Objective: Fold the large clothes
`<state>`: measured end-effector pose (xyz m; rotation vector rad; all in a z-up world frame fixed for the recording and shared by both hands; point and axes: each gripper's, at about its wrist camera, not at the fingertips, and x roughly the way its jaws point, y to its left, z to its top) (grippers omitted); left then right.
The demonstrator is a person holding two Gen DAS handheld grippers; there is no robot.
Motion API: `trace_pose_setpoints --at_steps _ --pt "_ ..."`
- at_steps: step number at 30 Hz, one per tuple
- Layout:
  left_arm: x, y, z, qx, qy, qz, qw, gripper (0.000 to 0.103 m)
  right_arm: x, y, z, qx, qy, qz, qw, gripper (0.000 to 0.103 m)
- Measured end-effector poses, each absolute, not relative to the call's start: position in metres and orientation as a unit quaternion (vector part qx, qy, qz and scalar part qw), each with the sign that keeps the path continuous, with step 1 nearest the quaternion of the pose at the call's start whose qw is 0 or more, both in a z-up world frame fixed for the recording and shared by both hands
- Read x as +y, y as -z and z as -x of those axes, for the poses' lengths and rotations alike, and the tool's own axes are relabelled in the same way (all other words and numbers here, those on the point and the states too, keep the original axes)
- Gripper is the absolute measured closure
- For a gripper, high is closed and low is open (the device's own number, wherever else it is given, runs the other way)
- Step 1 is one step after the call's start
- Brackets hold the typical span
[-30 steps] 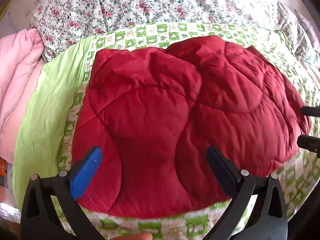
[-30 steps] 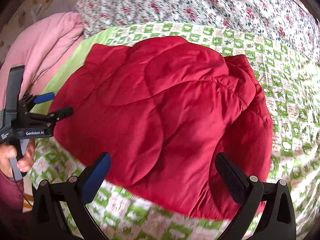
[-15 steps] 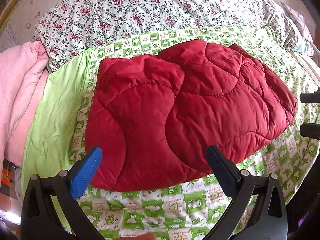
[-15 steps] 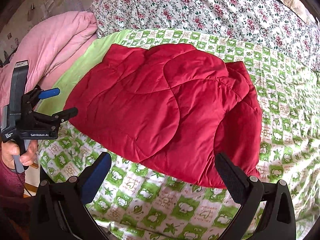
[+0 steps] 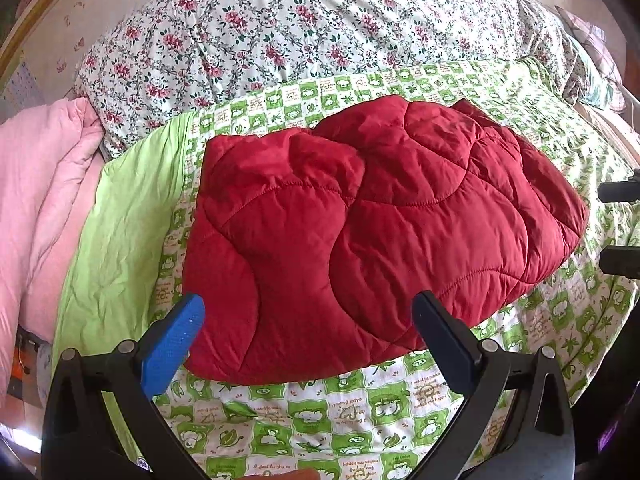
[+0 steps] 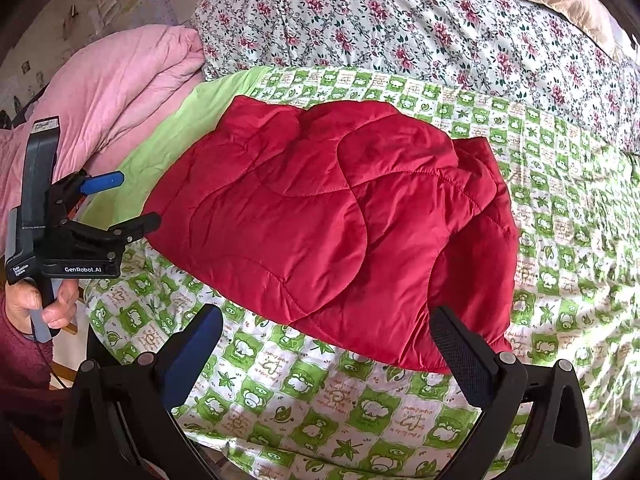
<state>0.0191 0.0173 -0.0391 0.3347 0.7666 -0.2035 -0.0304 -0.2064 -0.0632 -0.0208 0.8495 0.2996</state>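
A red quilted jacket [image 5: 360, 232] lies folded into a compact block on the green-and-white checked bedsheet [image 5: 320, 420]; it also shows in the right wrist view [image 6: 328, 220]. My left gripper [image 5: 308, 320] is open and empty, held back above the jacket's near edge. It appears at the left of the right wrist view [image 6: 130, 200], open, beside the jacket's left edge. My right gripper [image 6: 326, 336] is open and empty, above the near edge of the jacket. Its fingers [image 5: 618, 192] show at the right edge of the left wrist view.
A floral duvet [image 5: 300, 32] lies bunched behind the jacket. A pink quilt [image 6: 112, 92] is piled at the left, next to a plain green strip of sheet [image 5: 116, 240]. The bed's near edge runs below the grippers.
Both grippers have pulled back and up from the jacket, which looks smaller now and shows more sheet in front. The jacket stays folded and still.
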Motion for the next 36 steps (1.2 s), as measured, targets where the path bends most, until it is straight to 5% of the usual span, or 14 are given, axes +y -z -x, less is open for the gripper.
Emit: trace_pose_setpoints --at_steps 36 --pt "0.0171 0.0388 -0.0220 0.376 0.098 -0.160 0.908 0.000 -0.2048 0.0666 0.0266 0.417 -0.147 0.018 0.897 0.000"
